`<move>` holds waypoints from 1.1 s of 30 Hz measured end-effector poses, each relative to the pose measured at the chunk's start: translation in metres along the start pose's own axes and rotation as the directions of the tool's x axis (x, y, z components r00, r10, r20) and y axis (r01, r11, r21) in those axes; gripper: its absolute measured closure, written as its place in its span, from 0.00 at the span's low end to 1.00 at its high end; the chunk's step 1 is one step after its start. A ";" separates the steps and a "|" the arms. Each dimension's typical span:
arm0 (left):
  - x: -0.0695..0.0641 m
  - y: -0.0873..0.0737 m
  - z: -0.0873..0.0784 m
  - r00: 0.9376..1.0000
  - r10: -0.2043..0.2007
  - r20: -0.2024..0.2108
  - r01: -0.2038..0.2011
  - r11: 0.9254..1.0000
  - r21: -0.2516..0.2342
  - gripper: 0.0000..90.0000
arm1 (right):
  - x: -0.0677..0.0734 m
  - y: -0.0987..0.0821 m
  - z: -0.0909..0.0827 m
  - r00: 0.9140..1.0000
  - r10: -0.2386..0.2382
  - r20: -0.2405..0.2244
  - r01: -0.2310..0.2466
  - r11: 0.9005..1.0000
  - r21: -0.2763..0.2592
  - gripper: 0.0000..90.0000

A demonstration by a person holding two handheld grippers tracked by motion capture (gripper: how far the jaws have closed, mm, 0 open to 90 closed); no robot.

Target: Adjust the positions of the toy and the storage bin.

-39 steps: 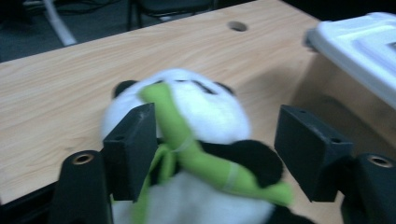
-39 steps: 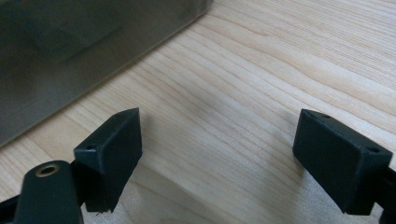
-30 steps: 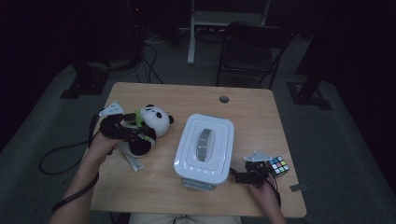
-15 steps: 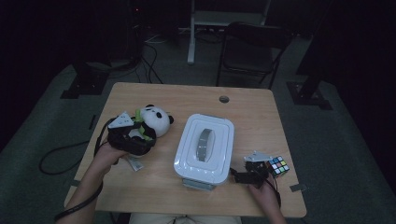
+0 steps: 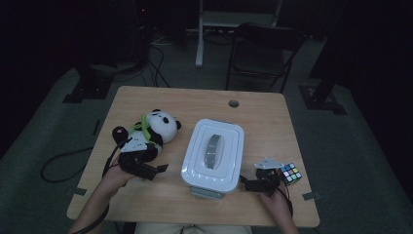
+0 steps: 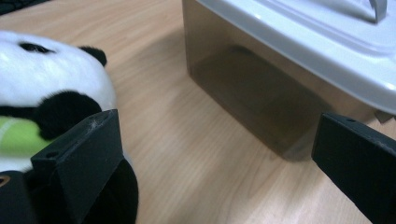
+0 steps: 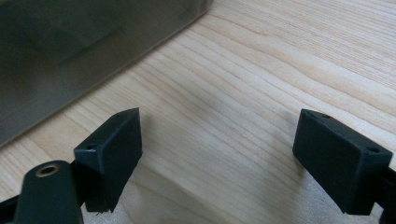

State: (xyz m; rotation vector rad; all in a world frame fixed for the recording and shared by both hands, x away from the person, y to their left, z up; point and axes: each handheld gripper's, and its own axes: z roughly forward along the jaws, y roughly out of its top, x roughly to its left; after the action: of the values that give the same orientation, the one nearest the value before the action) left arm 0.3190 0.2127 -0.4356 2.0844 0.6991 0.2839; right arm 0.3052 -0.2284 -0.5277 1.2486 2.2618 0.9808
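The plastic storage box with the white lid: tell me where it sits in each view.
High view: the box stands mid-table, between the panda plush and the puzzle cube.
Left gripper view: its smoky wall and white lid fill the upper right, the panda at far left.
Right gripper view: its dark wall takes the upper left corner.
Shared landmark: the wooden tabletop.

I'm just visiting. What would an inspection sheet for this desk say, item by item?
Surface: wooden table, round hole near the far edge.
Job's things: plush panda lying on its left part; lidded white box in the middle.
Clutter: colour cube near the right edge.
Grippers: left gripper open beside the panda, nothing between its jaws; right gripper open over bare wood.
Cables: cable looping on the floor at left.
Surroundings: dark room, chair behind the table.
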 end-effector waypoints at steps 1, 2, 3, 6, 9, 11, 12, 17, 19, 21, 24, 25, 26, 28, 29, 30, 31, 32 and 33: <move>-0.001 -0.001 0.000 1.000 -0.001 0.002 0.001 1.000 0.004 0.03 | 0.000 0.000 0.000 1.000 0.000 0.000 0.000 1.000 0.000 0.17; -0.002 -0.004 0.001 1.000 0.002 0.001 -0.002 1.000 0.010 0.03 | 0.000 0.000 0.000 1.000 0.000 0.000 0.000 1.000 0.000 0.17; -0.004 -0.006 0.002 1.000 0.004 0.007 -0.004 1.000 0.012 0.03 | 0.000 0.000 0.000 1.000 0.000 0.000 0.000 1.000 0.000 0.17; -0.005 -0.012 0.003 1.000 -0.006 0.018 0.006 1.000 0.015 0.03 | 0.000 0.000 0.000 1.000 0.001 -0.001 -0.001 1.000 0.000 0.17; -0.006 -0.020 0.006 1.000 -0.016 0.024 0.015 1.000 0.024 0.03 | 0.000 0.000 0.000 1.000 0.000 0.000 0.000 1.000 0.000 0.17; -0.007 -0.026 0.008 1.000 -0.015 0.023 0.014 0.999 0.039 0.03 | 0.000 0.000 0.000 1.000 -0.001 0.000 0.001 1.000 0.000 0.17; -0.008 -0.029 0.009 1.000 -0.014 0.022 0.013 0.999 0.049 0.03 | 0.000 0.000 0.000 1.000 0.000 0.000 0.000 1.000 -0.001 0.17; -0.006 -0.043 0.012 1.000 -0.029 -0.004 0.029 0.996 0.080 0.03 | 0.000 0.000 0.000 1.000 -0.001 0.000 0.001 1.000 -0.001 0.17; -0.007 -0.047 0.013 0.999 -0.029 -0.019 0.030 0.996 0.082 0.03 | 0.000 0.000 0.000 1.000 -0.001 0.000 0.001 1.000 -0.001 0.17; -0.007 -0.051 0.015 0.999 -0.031 -0.031 0.034 0.994 0.102 0.04 | 0.000 0.000 0.000 1.000 0.001 0.001 -0.001 1.000 0.000 0.17; -0.005 -0.057 0.020 0.998 -0.039 -0.042 0.044 0.989 0.140 0.04 | 0.001 0.000 0.000 1.000 0.003 0.003 -0.003 1.000 0.001 0.16; -0.005 -0.059 0.021 0.998 -0.041 -0.048 0.048 0.988 0.147 0.04 | 0.001 0.000 0.000 1.000 0.003 0.003 -0.003 1.000 0.001 0.16; -0.004 -0.061 0.023 0.997 -0.042 -0.059 0.051 0.986 0.161 0.04 | 0.001 0.000 0.000 1.000 0.002 0.003 -0.002 1.000 0.001 0.16; -0.003 -0.064 0.024 0.997 -0.047 -0.067 0.058 0.983 0.176 0.04 | 0.001 0.000 0.000 1.000 0.003 0.003 -0.003 1.000 0.001 0.16; -0.002 -0.065 0.025 0.996 -0.050 -0.075 0.062 0.982 0.180 0.04 | 0.001 0.000 0.000 1.000 0.003 0.003 -0.003 1.000 0.001 0.16; -0.001 -0.067 0.025 0.995 -0.051 -0.080 0.065 0.981 0.183 0.04 | 0.001 0.000 0.000 1.000 0.003 0.003 -0.003 1.000 0.001 0.16; 0.000 -0.068 0.025 0.994 -0.057 -0.091 0.073 0.981 0.182 0.04 | 0.001 0.000 0.000 1.000 0.003 0.003 -0.003 1.000 0.001 0.16; 0.001 -0.069 0.026 0.993 -0.055 -0.100 0.073 0.980 0.187 0.04 | 0.001 0.000 0.000 1.000 0.007 0.007 -0.007 1.000 0.001 0.16; 0.001 -0.069 0.026 0.993 -0.055 -0.100 0.073 0.980 0.187 0.04 | 0.001 0.000 0.000 1.000 0.007 0.007 -0.007 1.000 0.001 0.16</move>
State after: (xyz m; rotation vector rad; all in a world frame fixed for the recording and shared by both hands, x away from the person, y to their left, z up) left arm 0.3051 0.2260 -0.5069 2.2360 0.8786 0.2901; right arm 0.3048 -0.2273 -0.5277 1.2590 2.2544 0.9770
